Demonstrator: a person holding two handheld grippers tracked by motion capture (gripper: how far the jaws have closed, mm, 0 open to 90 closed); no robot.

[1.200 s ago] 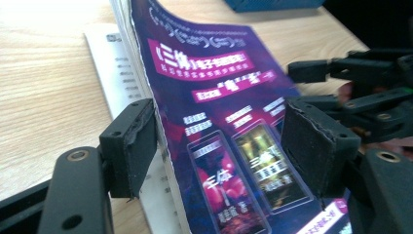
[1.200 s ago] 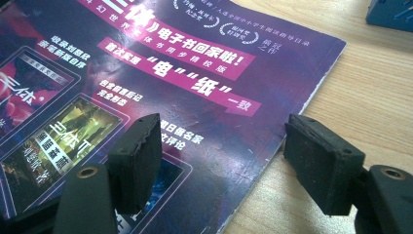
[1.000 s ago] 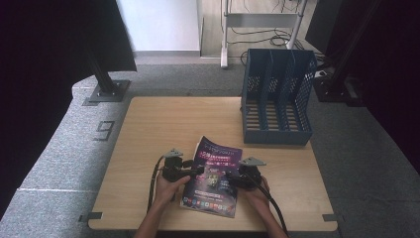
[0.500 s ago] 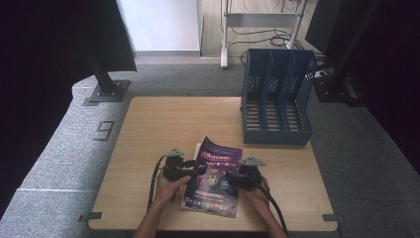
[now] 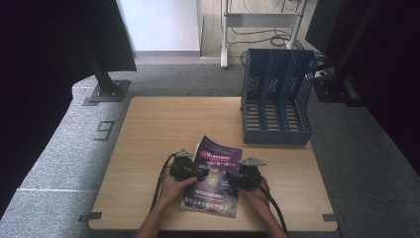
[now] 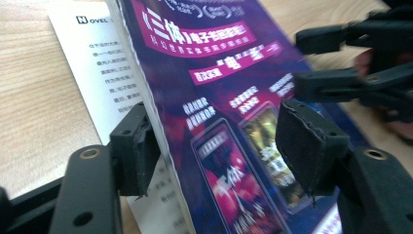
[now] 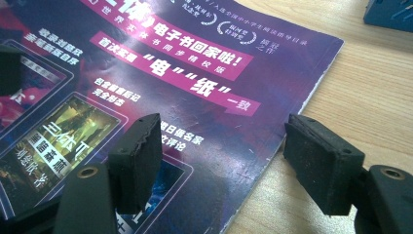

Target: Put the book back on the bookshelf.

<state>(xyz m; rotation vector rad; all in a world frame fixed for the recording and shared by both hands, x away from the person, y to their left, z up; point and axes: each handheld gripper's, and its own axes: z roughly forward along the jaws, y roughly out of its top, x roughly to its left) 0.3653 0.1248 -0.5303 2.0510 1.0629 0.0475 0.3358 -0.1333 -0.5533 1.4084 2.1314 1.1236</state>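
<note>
A book with a purple cover [image 5: 214,173] lies near the table's front edge, between my two grippers. My left gripper [image 5: 199,174] reaches in from the book's left. In the left gripper view its jaws [image 6: 219,126] straddle the book's raised spine edge [image 6: 151,97]. One pad [image 6: 136,146] touches the page block and the other stands just off the cover. These jaws have just been closing with the book edge between them. A white printed flap [image 6: 92,63] lies flat under that edge. My right gripper [image 7: 221,161] is open across the book's right edge [image 7: 311,92].
A blue slotted file rack [image 5: 277,99] stands upright at the table's back right, its compartments holding nothing. The wooden table [image 5: 163,129] has bare room to the left and behind the book. Black stands and cables sit on the grey floor beyond.
</note>
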